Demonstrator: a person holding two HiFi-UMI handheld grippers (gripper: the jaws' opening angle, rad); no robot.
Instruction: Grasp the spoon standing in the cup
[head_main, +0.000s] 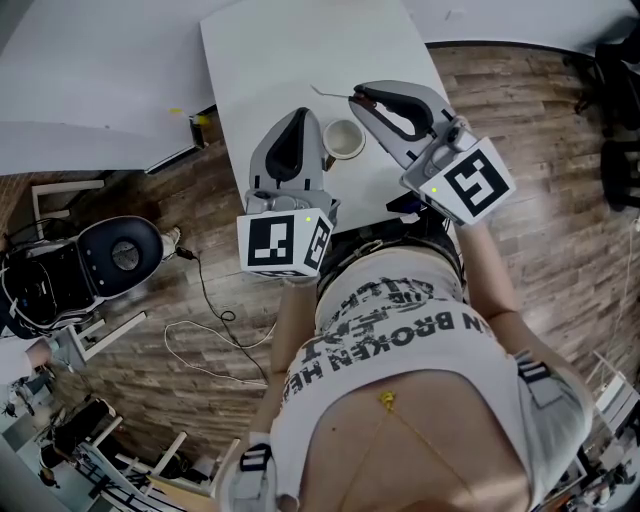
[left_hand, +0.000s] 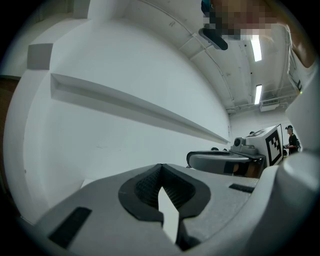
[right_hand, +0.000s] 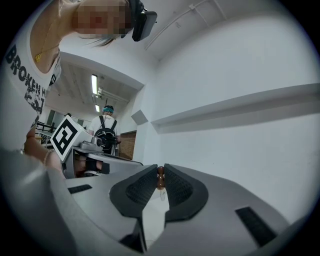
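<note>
Right tool (head_main: 356, 96): clamped on thin pale brown-tipped spoon (head_main: 328, 92), level, out beyond round cream ceramic cup (head_main: 343, 140)
Left tool (left_hand: 160, 170): closed, empty
Handling: light, stiff, slippery imo; pinch the handle end

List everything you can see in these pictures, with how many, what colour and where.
table: one, white, under both grippers
cup: one, cream, on the table between the two grippers
spoon: one, brown end, pinched between the right gripper's pads
chair: one, black, on the floor left of the table
cables: at least two, black and white, loose on the floor
floor: brown wood, all round the table
second person: one, white top, far behind in the right gripper view
shirt: one, white with dark print, on the person holding the grippers
left gripper: grey, shut and empty, left of the cup
right gripper: grey, shut on the spoon, right of the cup
</note>
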